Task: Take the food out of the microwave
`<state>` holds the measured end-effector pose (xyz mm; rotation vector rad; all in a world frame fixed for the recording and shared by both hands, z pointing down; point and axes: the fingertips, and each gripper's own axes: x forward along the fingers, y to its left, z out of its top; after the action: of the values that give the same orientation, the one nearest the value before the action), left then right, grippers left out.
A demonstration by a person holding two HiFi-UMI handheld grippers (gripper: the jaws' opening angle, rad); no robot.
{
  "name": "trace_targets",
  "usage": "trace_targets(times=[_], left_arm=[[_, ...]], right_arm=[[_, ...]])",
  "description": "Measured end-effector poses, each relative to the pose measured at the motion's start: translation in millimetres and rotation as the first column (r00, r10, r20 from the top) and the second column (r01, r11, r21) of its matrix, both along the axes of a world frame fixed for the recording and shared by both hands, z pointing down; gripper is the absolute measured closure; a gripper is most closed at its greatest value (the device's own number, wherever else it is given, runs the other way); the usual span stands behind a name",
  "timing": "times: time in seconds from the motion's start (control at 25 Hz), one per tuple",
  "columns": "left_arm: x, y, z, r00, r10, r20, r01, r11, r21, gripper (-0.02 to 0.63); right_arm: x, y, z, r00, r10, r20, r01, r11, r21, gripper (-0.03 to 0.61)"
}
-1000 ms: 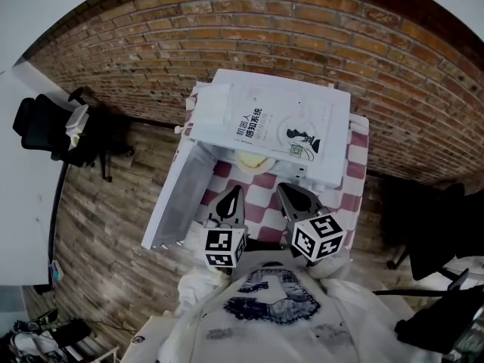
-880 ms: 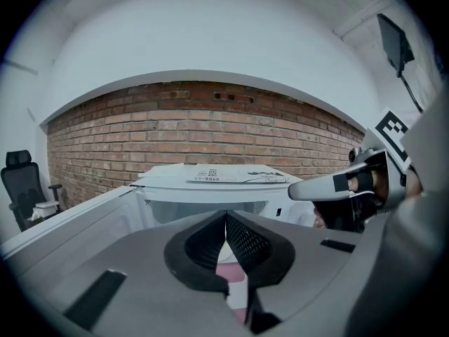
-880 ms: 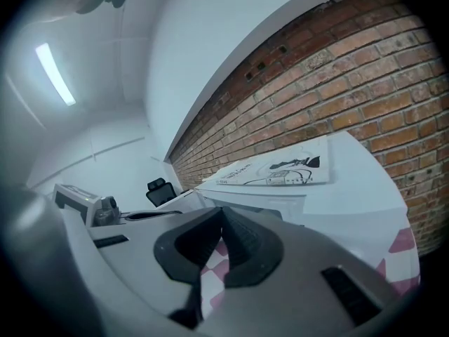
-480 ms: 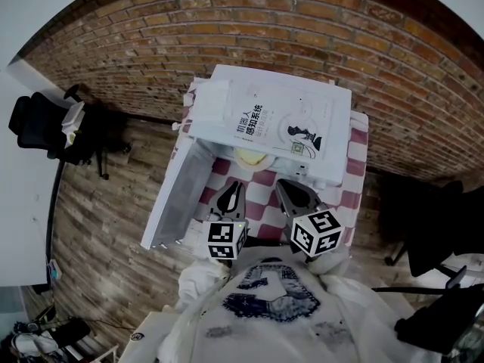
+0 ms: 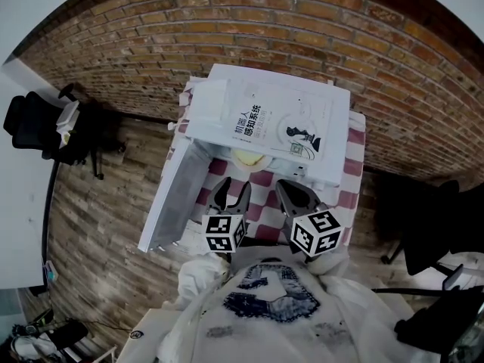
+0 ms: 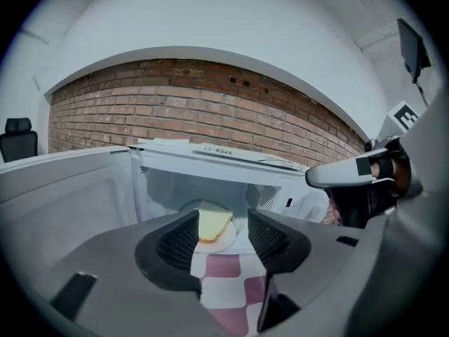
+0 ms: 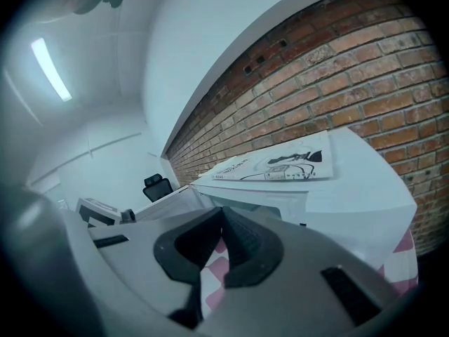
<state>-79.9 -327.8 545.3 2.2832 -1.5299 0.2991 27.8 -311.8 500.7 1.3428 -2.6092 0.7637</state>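
The white microwave (image 5: 268, 127) stands on a red-and-white checked table (image 5: 261, 203) with its door (image 5: 178, 195) swung open to the left. Inside, a pale slice of food (image 6: 214, 225) lies on a white plate (image 6: 230, 239); the plate's edge (image 5: 252, 157) shows under the microwave's top. My left gripper (image 5: 231, 195) is in front of the cavity. Its jaws have just been opening and stand open with nothing between them. In the left gripper view the food shows beyond the left gripper (image 6: 223, 234). My right gripper (image 5: 291, 197) is beside it, shut and empty; its tips (image 7: 223, 220) meet.
A book (image 5: 280, 123) lies flat on the microwave's top. The open door (image 6: 63, 195) fills the space left of the cavity. A black office chair (image 5: 38, 123) and a white desk (image 5: 19, 203) stand at the left, and another dark chair (image 5: 431, 233) at the right. A brick wall is behind.
My left gripper's jaws have gone from shut to open, and the gripper has sunk a little. My right gripper has stayed where it was.
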Motion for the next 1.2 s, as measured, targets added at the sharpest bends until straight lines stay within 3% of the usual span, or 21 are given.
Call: trace_targets(times=[0.12, 0.28, 0.68, 1.08, 1.2], left_arm=[[-0.7, -4.5, 7.5, 0.999, -0.015, -0.049, 0.014, 1.0, -0.026, 0.351], [0.9, -9.9, 21.9, 0.994, -0.013, -0.111, 0.005, 0.998, -0.067, 0.314], [2.7, -22.7, 62.3, 0.984, -0.04, -0.172, 0.01, 0.985, -0.174, 0.316], [4.3, -38.1, 101.5, 0.949, -0.129, -0.288, 0.041, 0.955, -0.294, 0.318], [11.9, -42.0, 115.4, 0.918, -0.148, -0.367, 0.011, 0.936, -0.351, 0.318]], right_arm=[[0.0, 0.1, 0.5, 1.0, 0.002, -0.005, -0.002, 1.0, -0.004, 0.565], [-1.9, 2.3, 0.7, 1.0, -0.004, -0.013, 0.004, 1.0, -0.006, 0.565], [16.6, 6.0, 3.3, 0.999, 0.034, -0.029, -0.035, 0.999, -0.016, 0.565], [34.4, 8.2, 6.9, 0.997, 0.059, -0.049, -0.06, 0.998, -0.028, 0.565], [39.4, 9.3, 8.3, 0.996, 0.064, -0.055, -0.066, 0.997, -0.033, 0.565]])
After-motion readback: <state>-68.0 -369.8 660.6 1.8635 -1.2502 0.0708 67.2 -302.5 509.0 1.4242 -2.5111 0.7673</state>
